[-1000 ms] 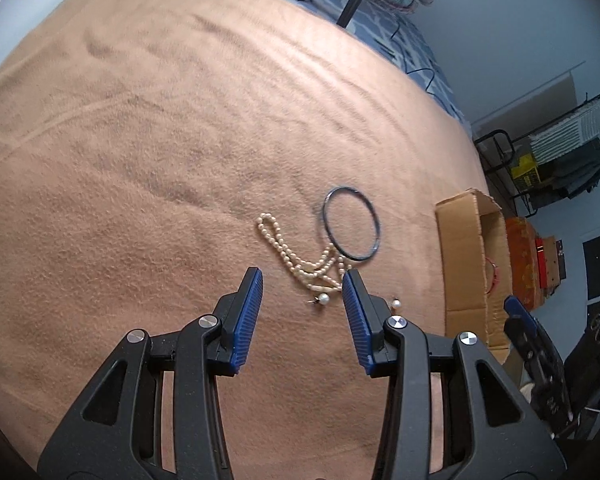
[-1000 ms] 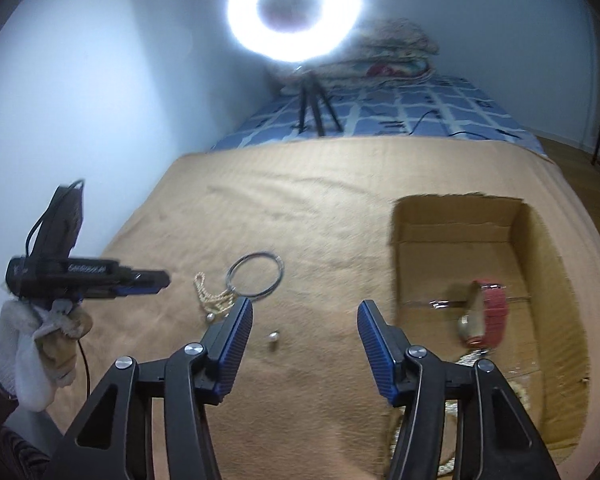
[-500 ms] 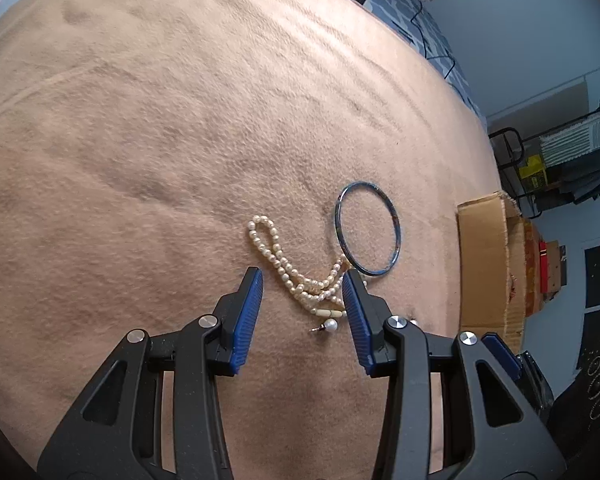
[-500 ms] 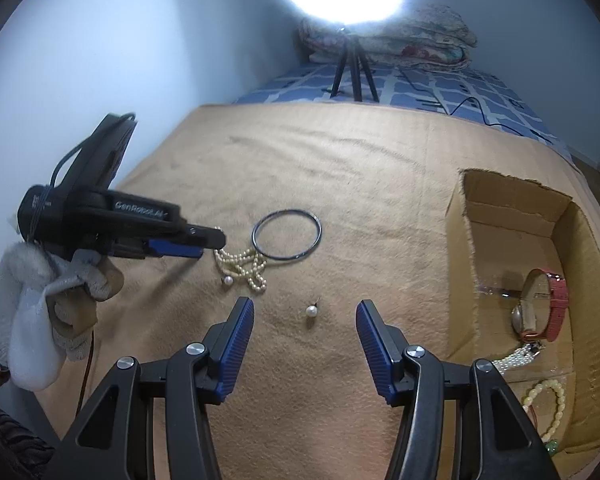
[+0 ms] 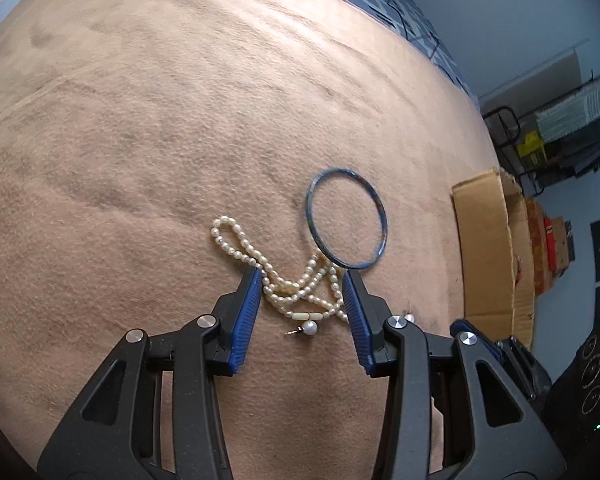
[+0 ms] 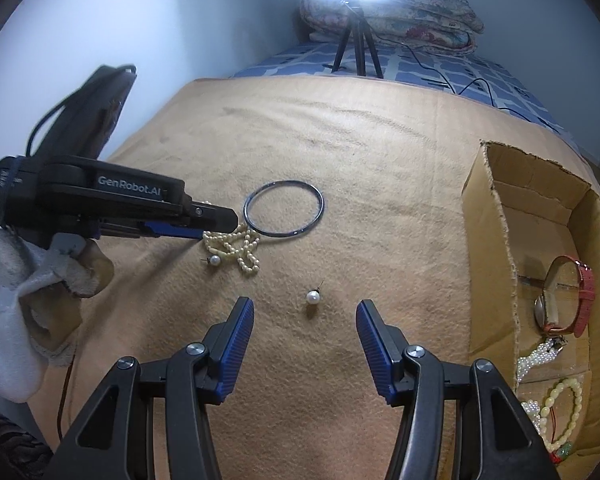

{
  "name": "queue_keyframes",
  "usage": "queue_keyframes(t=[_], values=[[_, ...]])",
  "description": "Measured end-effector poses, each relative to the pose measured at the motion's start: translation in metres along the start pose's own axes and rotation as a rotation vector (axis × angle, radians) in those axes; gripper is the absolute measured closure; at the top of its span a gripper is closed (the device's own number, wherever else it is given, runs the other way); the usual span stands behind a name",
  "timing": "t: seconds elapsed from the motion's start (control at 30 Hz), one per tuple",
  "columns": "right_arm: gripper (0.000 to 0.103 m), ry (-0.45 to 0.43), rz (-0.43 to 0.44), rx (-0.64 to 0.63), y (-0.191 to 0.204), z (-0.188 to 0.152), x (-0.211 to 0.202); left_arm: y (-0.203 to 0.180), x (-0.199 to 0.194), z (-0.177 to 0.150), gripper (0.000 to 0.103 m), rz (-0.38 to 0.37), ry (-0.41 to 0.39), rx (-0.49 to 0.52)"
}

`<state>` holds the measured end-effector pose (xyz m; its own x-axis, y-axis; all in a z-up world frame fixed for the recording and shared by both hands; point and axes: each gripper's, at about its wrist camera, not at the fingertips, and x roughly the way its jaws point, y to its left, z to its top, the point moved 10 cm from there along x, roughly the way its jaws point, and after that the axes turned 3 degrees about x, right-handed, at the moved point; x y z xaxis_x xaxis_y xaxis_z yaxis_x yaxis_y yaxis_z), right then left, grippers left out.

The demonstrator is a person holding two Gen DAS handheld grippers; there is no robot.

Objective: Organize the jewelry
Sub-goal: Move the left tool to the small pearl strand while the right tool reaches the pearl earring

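Pearl necklace (image 5: 296,288) is bracketed by the left gripper (image 5: 300,276), fingers parted and empty; pearl earring (image 6: 313,297) lies ahead of the open right gripper (image 6: 305,312).

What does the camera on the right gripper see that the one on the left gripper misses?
Only the right wrist view shows inside the cardboard box: a red-strapped watch and bead bracelets. It also shows the left gripper from the side, the gloved hand and the ring light's tripod.

Only the left wrist view shows the metal rack by the wall.

Both show the pearl necklace, dark bangle, both pearl earrings and the tan blanket.
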<state>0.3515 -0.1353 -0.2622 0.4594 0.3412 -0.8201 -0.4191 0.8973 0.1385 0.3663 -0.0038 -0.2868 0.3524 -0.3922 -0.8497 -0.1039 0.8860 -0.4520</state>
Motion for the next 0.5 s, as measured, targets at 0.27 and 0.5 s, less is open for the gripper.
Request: queue_keyframes(t=[0.27,0.5], values=[[0.047,0.031,-0.011,0.003,-0.003,-0.005,0.014,-0.028,0.017,-0.006,0.061,0.146,0.009,0.172],[0.049,0.045,-0.015,0.002,-0.004,-0.007,0.024,-0.042,0.029,-0.008,0.061,0.233,-0.003,0.255]])
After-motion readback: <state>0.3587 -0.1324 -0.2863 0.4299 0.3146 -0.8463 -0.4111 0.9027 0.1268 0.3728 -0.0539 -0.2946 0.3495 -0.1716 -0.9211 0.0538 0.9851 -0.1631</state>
